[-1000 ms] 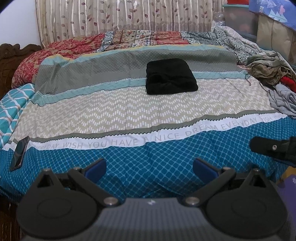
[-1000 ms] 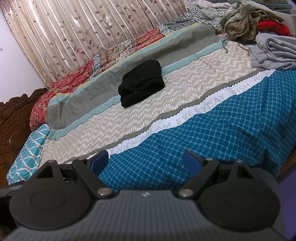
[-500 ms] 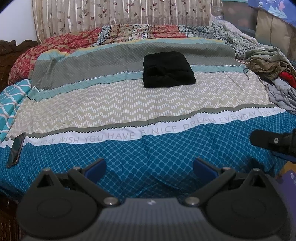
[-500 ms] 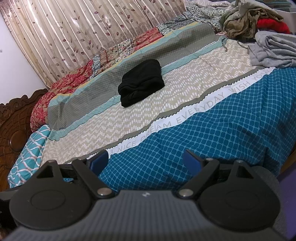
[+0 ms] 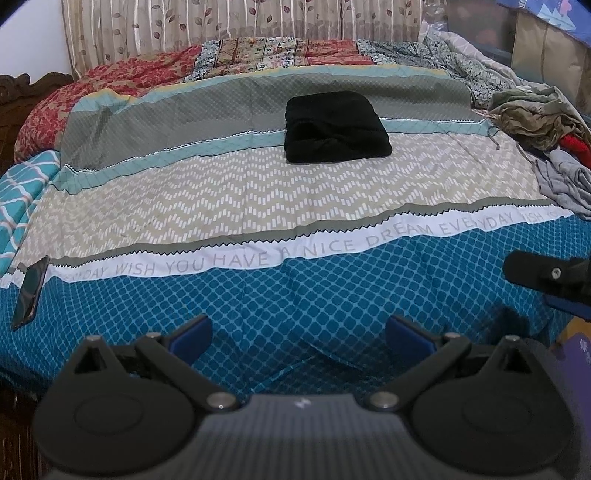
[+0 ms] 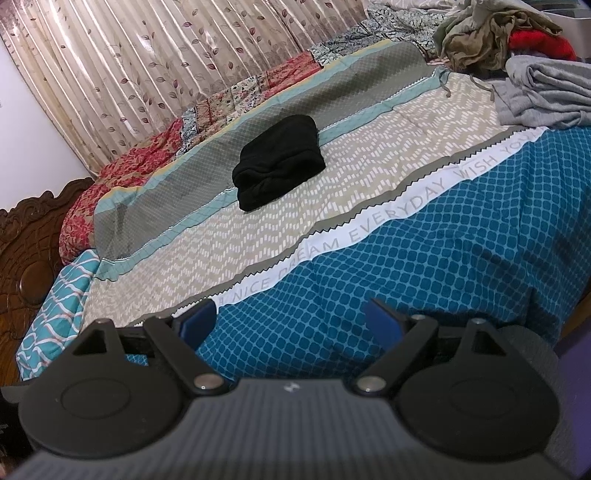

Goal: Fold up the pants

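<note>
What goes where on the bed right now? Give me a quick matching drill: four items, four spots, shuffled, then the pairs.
Items:
1. folded black pants
2. dark flat phone
3. crumpled grey garment
4. bright red cloth

Spots:
A. far right, tucked behind the olive clothing heap
B. left edge of the bedspread, by the white lettered band
C. mid-bed, across the teal stripe
D. right edge, reaching the white lettered band

Pairs: 1-C, 2-B, 3-D, 4-A
</note>
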